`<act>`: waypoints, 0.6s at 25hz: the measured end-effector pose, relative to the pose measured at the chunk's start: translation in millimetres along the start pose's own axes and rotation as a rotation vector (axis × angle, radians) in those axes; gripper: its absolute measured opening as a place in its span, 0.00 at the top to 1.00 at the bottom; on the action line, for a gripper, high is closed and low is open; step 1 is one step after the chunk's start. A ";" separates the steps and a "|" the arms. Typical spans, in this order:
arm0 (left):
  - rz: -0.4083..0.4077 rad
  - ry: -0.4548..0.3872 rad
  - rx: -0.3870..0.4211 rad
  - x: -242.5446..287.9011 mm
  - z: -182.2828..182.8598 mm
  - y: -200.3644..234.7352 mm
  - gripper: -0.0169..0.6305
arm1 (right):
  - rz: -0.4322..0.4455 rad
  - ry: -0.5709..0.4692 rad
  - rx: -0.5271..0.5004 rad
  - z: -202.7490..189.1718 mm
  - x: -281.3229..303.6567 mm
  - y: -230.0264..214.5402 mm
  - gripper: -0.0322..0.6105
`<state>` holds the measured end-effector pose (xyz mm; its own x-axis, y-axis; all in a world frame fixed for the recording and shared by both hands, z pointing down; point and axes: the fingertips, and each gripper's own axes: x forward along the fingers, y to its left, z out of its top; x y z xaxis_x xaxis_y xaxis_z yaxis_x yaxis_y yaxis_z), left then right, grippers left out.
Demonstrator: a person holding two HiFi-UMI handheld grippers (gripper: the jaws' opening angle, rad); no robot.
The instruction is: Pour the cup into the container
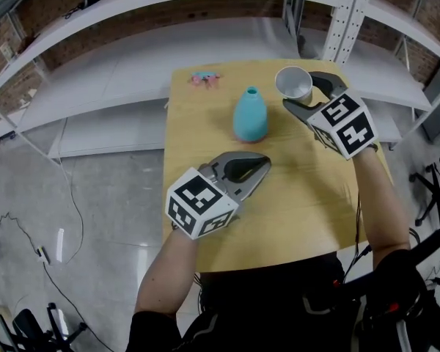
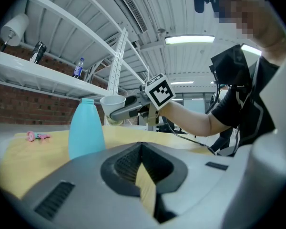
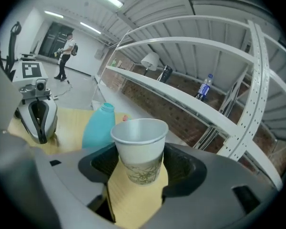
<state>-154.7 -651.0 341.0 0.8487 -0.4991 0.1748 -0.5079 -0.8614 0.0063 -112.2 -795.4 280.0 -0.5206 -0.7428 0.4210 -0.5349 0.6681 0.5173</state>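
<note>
Cup (image 3: 139, 149): white paper, faint green plant print on its lower half. Gripped at that lower half between the jaws of the right gripper (image 1: 299, 88), clear of the table (image 1: 205, 123), roughly upright, mouth open upward. Contents not visible.

Container (image 1: 250, 116): teal, bottle-shaped, wide body narrowing to a small open neck. Stands upright on the table, just left of the right gripper's jaws and ahead of the left gripper (image 1: 264, 163) tips, touching neither. Cup rim sits near neck height, beside it.
</note>
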 end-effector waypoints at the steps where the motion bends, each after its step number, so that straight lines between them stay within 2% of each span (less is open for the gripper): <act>1: 0.000 0.000 0.000 -0.2 0.2 0.3 0.97 | 0.002 0.000 0.024 -6.1 -0.7 -1.4 0.49; 15: -0.012 0.005 0.004 0.0 1.0 -3.3 0.97 | -0.011 0.006 0.307 -90.7 -13.5 -31.7 0.49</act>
<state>-152.9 -648.2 340.1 0.8538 -0.4885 0.1800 -0.4974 -0.8675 0.0048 -27.8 -810.6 325.6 -0.5102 -0.7498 0.4212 -0.7173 0.6412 0.2726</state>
